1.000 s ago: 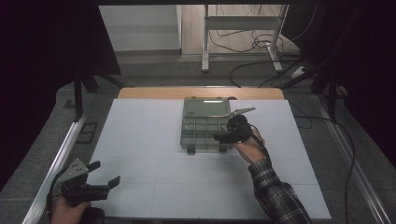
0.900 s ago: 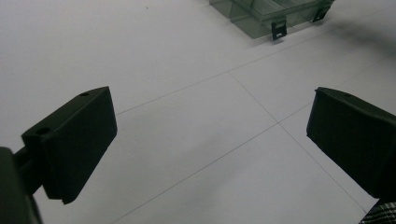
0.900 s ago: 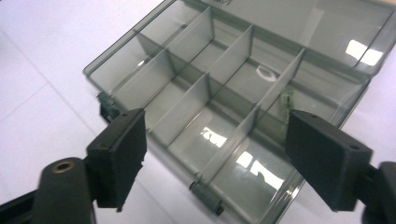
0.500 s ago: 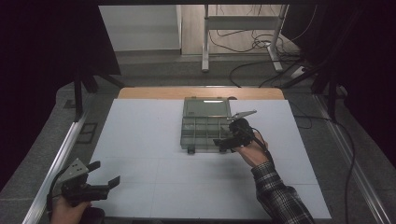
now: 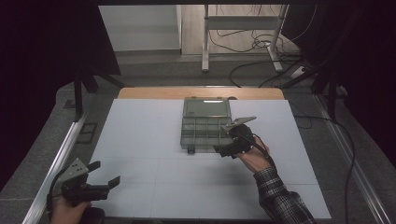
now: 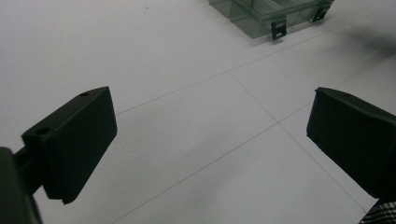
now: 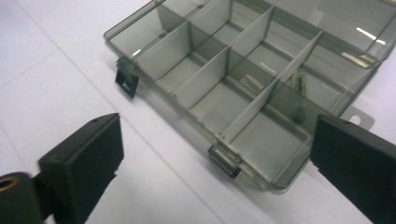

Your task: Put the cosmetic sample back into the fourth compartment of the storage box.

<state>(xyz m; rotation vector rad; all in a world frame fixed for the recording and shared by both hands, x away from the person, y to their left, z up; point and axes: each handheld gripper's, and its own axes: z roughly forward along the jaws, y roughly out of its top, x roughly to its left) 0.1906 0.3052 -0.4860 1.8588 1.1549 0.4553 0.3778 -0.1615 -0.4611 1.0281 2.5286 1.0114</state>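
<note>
An open grey see-through compartment box (image 5: 205, 125) sits at the middle of the white table, its lid laid back on the far side. My right gripper (image 5: 225, 148) hovers at the box's near right corner. In the right gripper view its jaws (image 7: 215, 154) stand wide apart and have just been opening; nothing is pinched between them. The box's front edge and one latch (image 7: 225, 160) lie ahead of them. A small dark screw-like part (image 7: 299, 95) lies in a far right compartment. My left gripper (image 5: 103, 173) rests at the table's near left corner, open (image 6: 212, 126) over bare table.
The box has a second front latch (image 7: 127, 83) at its left. The white table top (image 5: 154, 154) spreads wide around the box. A metal rail (image 5: 56, 163) runs along the left side, and cables (image 5: 252, 44) lie on the floor beyond the table.
My right gripper has drawn back slightly from the box toward the near side. The left gripper has stayed where it was.
</note>
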